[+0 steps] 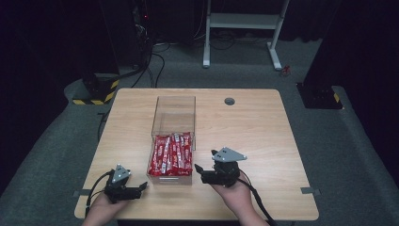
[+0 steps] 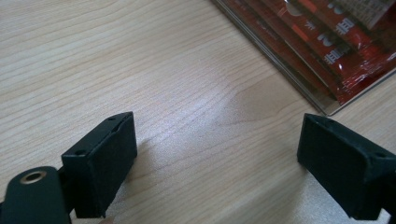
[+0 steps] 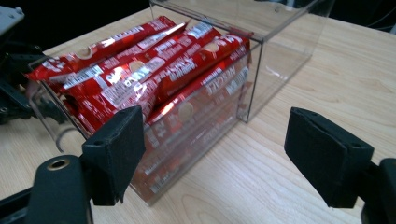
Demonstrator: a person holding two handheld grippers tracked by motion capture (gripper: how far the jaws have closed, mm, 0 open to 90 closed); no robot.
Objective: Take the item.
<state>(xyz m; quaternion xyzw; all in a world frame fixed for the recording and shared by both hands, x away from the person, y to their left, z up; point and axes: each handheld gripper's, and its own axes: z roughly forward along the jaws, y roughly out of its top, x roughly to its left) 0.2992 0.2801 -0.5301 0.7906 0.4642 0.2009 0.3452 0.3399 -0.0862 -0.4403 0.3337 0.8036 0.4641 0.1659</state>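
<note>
A clear plastic box (image 1: 173, 101) with two compartments stands on the wooden table (image 1: 254, 127). Its near compartment holds several red snack packets (image 1: 171, 155); the far one is empty. My left gripper (image 1: 141, 187) rests open near the table's front edge, left of the box's near corner. The left gripper view shows its jaws (image 2: 217, 154) wide apart over bare wood, with the packets (image 2: 336, 37) at the upper right. My right gripper (image 1: 204, 161) is open just right of the box, pointing at it. In the right gripper view (image 3: 212, 154) the packets (image 3: 154, 65) and box wall (image 3: 280, 51) lie close ahead.
A round cable grommet (image 1: 229, 100) sits near the table's far edge. Beyond the table stand a white desk frame (image 1: 244, 21) and a black base with yellow-black stripes (image 1: 96, 92). Bare wood spreads right of the box. The left gripper (image 3: 11, 93) shows behind the box.
</note>
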